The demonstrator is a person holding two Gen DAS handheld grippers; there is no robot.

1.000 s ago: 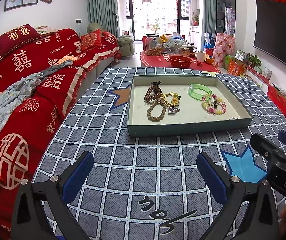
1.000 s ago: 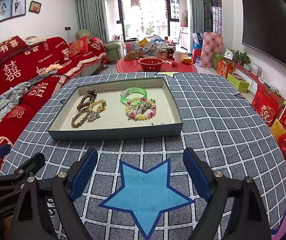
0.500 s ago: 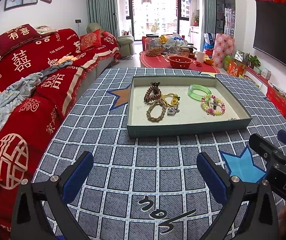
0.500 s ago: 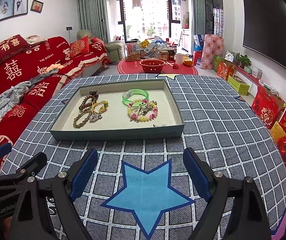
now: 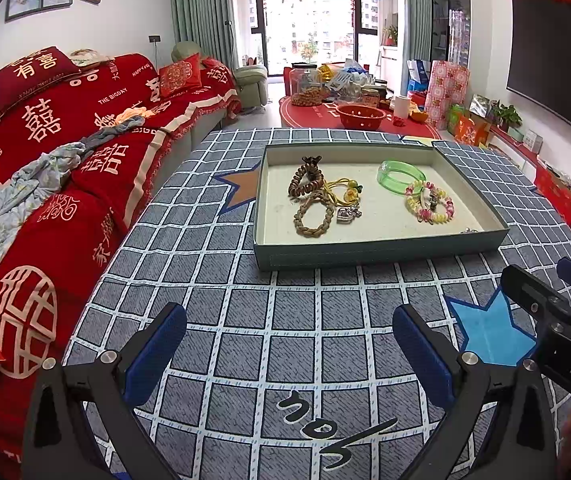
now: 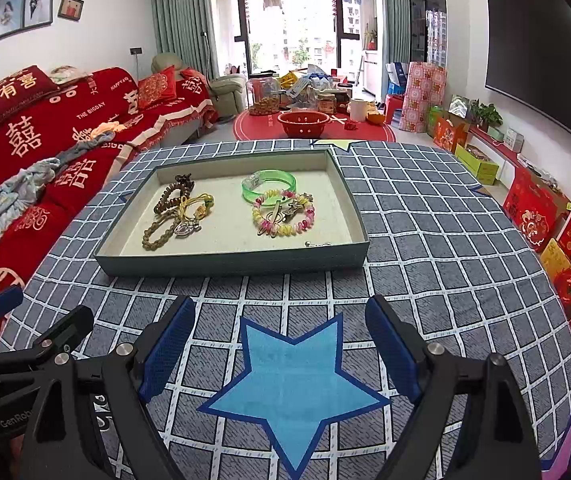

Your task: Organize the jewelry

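A shallow grey-green tray (image 5: 365, 254) (image 6: 229, 266) sits on the checked tablecloth ahead of both grippers. On its pale lining lie a green bangle (image 5: 384, 169) (image 6: 273, 176), a pink and yellow beaded bracelet (image 5: 439, 218) (image 6: 281, 232), a brown braided bracelet (image 5: 299, 220) (image 6: 153, 236), a dark bead bracelet (image 5: 295, 186) (image 6: 167, 196), a yellow cord (image 5: 345, 194) and a silver charm (image 5: 347, 213) (image 6: 185, 228). My left gripper (image 5: 287, 320) is open and empty, short of the tray. My right gripper (image 6: 281, 312) is open and empty over a blue star.
A red-covered sofa (image 5: 45, 152) with loose clothes runs along the table's left side. Beyond the table stand a red round table with a red bowl (image 6: 303, 122) and jars. Red boxes (image 6: 533, 208) line the floor on the right under a dark screen.
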